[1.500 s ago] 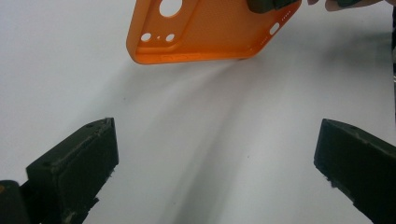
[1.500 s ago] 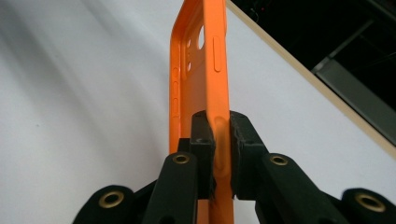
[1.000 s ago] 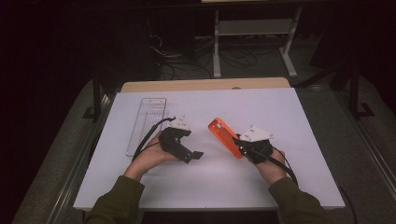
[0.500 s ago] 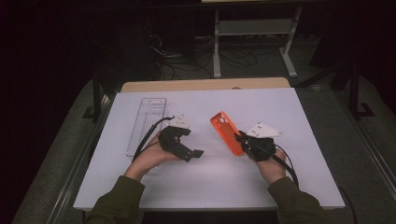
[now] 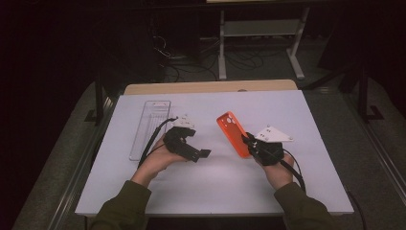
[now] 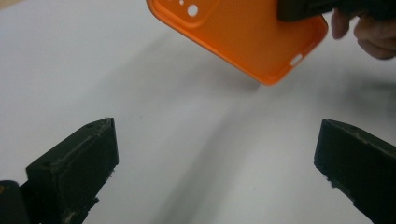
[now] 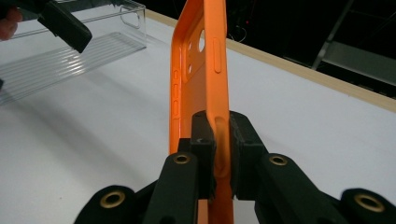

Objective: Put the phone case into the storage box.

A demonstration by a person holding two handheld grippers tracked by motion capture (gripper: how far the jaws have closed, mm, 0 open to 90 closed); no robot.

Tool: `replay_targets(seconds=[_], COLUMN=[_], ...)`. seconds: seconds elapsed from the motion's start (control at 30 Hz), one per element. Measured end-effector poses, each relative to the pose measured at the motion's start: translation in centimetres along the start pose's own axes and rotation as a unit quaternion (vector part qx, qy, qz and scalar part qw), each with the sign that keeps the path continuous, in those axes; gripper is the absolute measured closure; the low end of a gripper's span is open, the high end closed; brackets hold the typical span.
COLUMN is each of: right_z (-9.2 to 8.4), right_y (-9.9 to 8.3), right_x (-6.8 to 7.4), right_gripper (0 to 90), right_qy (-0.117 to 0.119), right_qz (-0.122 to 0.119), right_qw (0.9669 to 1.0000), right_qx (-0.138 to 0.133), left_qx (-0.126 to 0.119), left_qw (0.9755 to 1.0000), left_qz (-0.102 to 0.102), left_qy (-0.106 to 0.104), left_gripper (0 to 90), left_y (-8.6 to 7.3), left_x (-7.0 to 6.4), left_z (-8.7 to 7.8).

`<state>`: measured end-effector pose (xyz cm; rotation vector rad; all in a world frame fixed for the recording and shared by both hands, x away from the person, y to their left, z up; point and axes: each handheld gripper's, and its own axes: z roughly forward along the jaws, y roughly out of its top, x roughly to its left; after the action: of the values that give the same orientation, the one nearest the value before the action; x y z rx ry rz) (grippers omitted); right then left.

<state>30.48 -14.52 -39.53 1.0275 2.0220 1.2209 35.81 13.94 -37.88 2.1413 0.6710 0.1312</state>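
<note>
I note the right hand-held gripper point(image 7: 219, 154) clamped on the lower edge of the orange phone case point(image 7: 201, 79), holding it on edge above the white tabletop point(image 5: 287, 105); the left hand-held gripper point(image 6: 215, 154) stands wide open and empty, aimed at the case; a clear plastic tray point(image 5: 149, 127) lies beyond it.

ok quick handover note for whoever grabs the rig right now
Right gripper: shut on the orange phone case, pinching its lower edge, case lifted off the white table and held on edge.
Left gripper: open, holding nothing, jaws aimed at the case.
Clear tray: lying at the table's left, beyond the left gripper, untouched.
Done: case picked up.
Left: likely take the case with the left gripper or set it down; where it should go isn't clear.
</note>
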Motion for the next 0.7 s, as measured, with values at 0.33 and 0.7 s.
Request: replay_targets(seconds=[0.33, 0.7], right_z=[-0.3, -0.1], right_y=[0.3, 0.5], right_x=[0.4, 1.3], right_gripper=[80.2, 80.1], right_qy=[-0.004, -0.014], right_qz=[0.003, 0.009], right_qw=[0.9999, 0.9995], right_qx=[-0.013, -0.027], left_qx=[-0.034, -0.061], left_qw=[0.9982, 0.9957], left_qz=[-0.049, -0.070], left_qy=[0.003, -0.003], left_gripper=[0.0, 0.0], left_y=[1.0, 1.9], left_x=[0.5, 1.2], left_z=[0.7, 1.4])
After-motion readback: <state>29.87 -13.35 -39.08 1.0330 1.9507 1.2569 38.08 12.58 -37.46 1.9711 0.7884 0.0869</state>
